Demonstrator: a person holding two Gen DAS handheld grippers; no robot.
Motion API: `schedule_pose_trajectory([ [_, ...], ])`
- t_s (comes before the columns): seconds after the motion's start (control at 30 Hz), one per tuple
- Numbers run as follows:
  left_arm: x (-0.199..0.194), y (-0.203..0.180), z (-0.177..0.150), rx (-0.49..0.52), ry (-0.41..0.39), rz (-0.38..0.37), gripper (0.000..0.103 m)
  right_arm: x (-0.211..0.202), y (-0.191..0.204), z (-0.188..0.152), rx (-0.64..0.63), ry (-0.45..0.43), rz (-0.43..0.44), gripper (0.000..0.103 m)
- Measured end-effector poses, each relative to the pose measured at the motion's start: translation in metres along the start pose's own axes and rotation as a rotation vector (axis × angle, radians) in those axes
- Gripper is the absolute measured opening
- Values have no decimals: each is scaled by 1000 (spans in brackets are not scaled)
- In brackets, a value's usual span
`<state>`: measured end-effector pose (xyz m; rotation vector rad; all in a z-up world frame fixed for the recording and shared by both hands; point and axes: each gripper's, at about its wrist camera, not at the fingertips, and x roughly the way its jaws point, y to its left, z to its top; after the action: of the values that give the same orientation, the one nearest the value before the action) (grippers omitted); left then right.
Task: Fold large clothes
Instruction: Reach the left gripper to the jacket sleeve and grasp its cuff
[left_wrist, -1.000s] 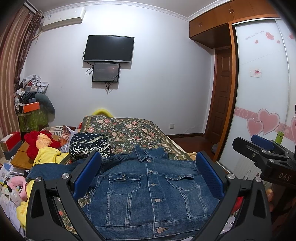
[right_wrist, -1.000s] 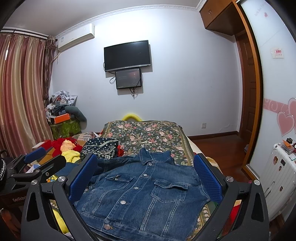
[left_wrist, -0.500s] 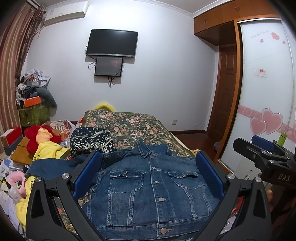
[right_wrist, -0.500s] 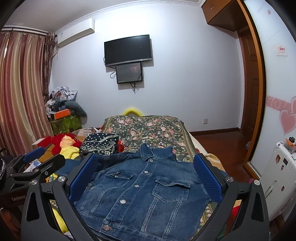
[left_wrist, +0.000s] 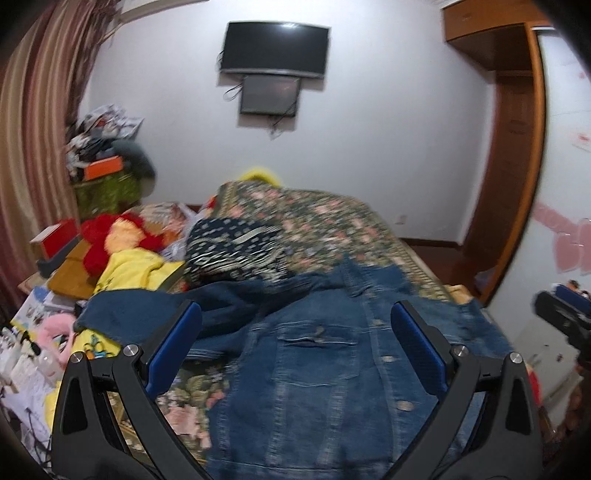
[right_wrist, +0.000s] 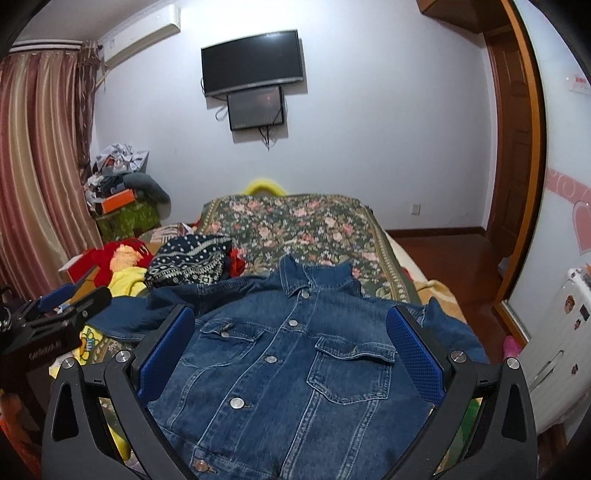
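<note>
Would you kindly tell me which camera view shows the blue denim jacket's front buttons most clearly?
The right wrist view: the blue denim jacket is sharp there, its metal buttons and both chest pockets distinct, collar included. The left wrist view is motion-blurred; it shows the same jacket spread on the floral bedspread, but the buttons are only faint smudges.

A home bedroom: floral-covered bed (right_wrist: 295, 225), wall television (right_wrist: 253, 62), curtains (right_wrist: 40, 155)

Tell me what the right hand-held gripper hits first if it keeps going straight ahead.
Most likely the denim jacket: the right hand-held gripper, open and empty, frames its buttoned front spread on the bed. Depth is unclear; a level path could pass over it.
</note>
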<state>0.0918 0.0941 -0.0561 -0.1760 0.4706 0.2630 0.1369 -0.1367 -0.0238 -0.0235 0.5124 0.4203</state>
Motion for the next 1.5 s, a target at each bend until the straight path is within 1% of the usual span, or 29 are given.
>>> schedule_pose_trajectory([
  [0.17, 37, 38, -1, -42, 57, 96, 103, 33, -7, 0, 10, 73, -12, 103],
  [0.3, 71, 78, -6, -94, 111, 195, 103, 64, -13, -1, 25, 143, -42, 103],
  [0.37, 92, 99, -13, -114, 150, 259, 103, 75, -15, -3, 34, 171, -63, 103],
  [0.47, 111, 125, -22, -128, 198, 301, 103, 89, -17, -4, 45, 209, -75, 103],
  [0.53, 122, 147, -29, -172, 227, 287, 103, 97, -20, -6, 59, 236, -80, 103],
  [0.6, 133, 173, -37, -232, 247, 250, 103, 104, -21, -7, 70, 261, -69, 103],
  [0.63, 140, 189, -41, -269, 266, 242, 103, 108, -21, -7, 77, 274, -59, 103],
  [0.67, 143, 196, -44, -295, 283, 244, 103, 112, -21, -7, 81, 281, -53, 103],
  [0.73, 156, 229, -53, -416, 327, 220, 103, 116, -22, -9, 91, 300, -41, 103],
  [0.77, 158, 238, -56, -460, 338, 210, 103, 118, -21, -9, 92, 303, -40, 103],
  [0.83, 166, 271, -66, -611, 358, 160, 103, 119, -22, -10, 87, 310, -47, 103],
  [0.9, 169, 292, -73, -706, 363, 141, 103, 122, -23, -9, 87, 316, -50, 103],
  [0.93, 170, 300, -75, -736, 364, 135, 103, 125, -24, -8, 91, 319, -48, 103],
  [1.03, 178, 321, -80, -810, 366, 128, 98, 128, -24, -7, 98, 322, -48, 103],
  [1.1, 184, 332, -82, -863, 361, 106, 94, 129, -24, -6, 100, 324, -48, 103],
  [1.13, 186, 337, -82, -874, 356, 105, 93, 129, -24, -6, 100, 325, -49, 103],
  [1.2, 187, 342, -76, -860, 341, 118, 87, 130, -24, -6, 101, 327, -49, 103],
  [1.23, 190, 343, -72, -844, 337, 133, 85, 130, -24, -5, 103, 328, -47, 103],
  [1.3, 196, 346, -68, -824, 342, 169, 78, 130, -24, -5, 111, 330, -42, 103],
  [1.37, 206, 353, -69, -840, 359, 210, 74, 130, -24, -5, 119, 329, -35, 103],
  [1.4, 214, 357, -70, -853, 382, 230, 68, 129, -24, -5, 123, 327, -29, 103],
  [1.43, 219, 358, -70, -846, 399, 258, 64, 128, -24, -4, 126, 324, -23, 103],
  [1.5, 222, 357, -65, -799, 414, 311, 51, 127, -23, -3, 133, 322, -13, 103],
])
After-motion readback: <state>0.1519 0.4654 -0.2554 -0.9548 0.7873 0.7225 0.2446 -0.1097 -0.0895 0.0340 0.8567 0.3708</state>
